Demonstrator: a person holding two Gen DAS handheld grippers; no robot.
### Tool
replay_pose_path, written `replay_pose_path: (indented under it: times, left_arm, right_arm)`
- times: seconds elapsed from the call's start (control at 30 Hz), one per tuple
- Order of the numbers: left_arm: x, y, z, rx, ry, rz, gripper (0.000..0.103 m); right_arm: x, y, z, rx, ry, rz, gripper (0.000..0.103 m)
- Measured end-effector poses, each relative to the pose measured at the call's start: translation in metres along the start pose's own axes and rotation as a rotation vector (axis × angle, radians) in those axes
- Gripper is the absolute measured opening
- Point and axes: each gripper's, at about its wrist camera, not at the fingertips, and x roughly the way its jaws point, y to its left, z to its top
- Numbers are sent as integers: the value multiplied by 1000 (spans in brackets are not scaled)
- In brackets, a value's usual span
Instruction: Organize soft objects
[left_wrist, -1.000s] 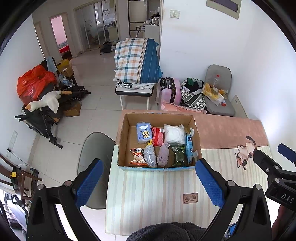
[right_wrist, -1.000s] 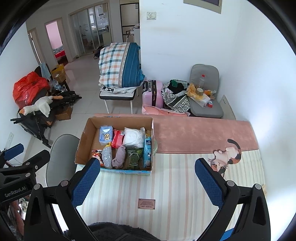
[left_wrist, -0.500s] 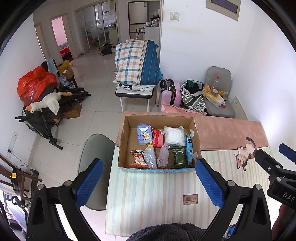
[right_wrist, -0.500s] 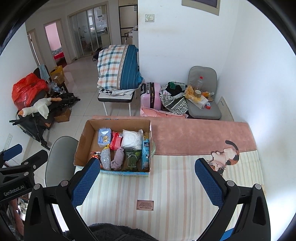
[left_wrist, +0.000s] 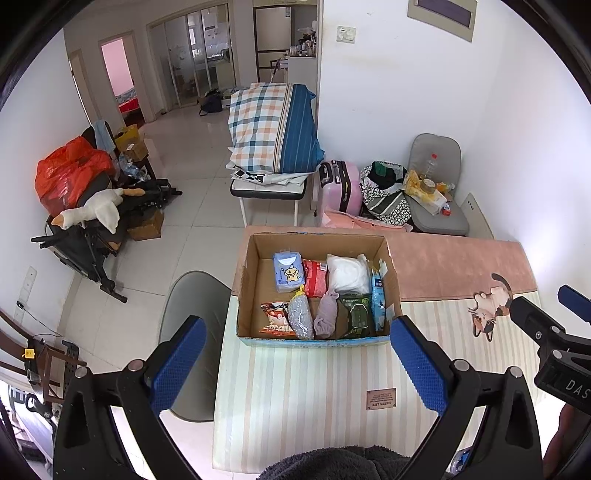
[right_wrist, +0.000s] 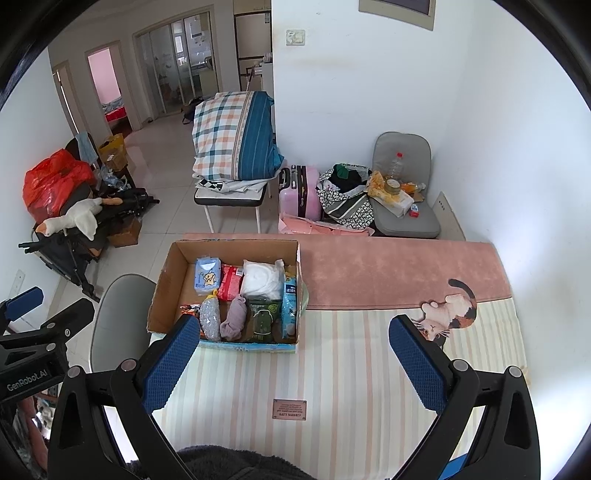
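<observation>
Both grippers, left and right, hang spread and empty, and over the last second have only drifted slightly. The box ahead of them keeps its soft packs inside. Tidied or waiting, the scene fits either.

My left claw is a black frame with two fingers faced in blue dimpled pads, silver screws at the joints. My right claw matches it. White lettering marks each body, "GenRobot.AI" on the left, "DAS" on the right. Below, dark fuzzy fabric, perhaps my sleeve.
</observation>
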Motion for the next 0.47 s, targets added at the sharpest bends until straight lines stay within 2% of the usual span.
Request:
replay_pose_path:
  times: [0.47]
  left_arm:
    - [-2, 2, -1, 3, -11, 3, 102]
  right_arm:
    - [0, 0, 0, -2, -1, 0, 103]
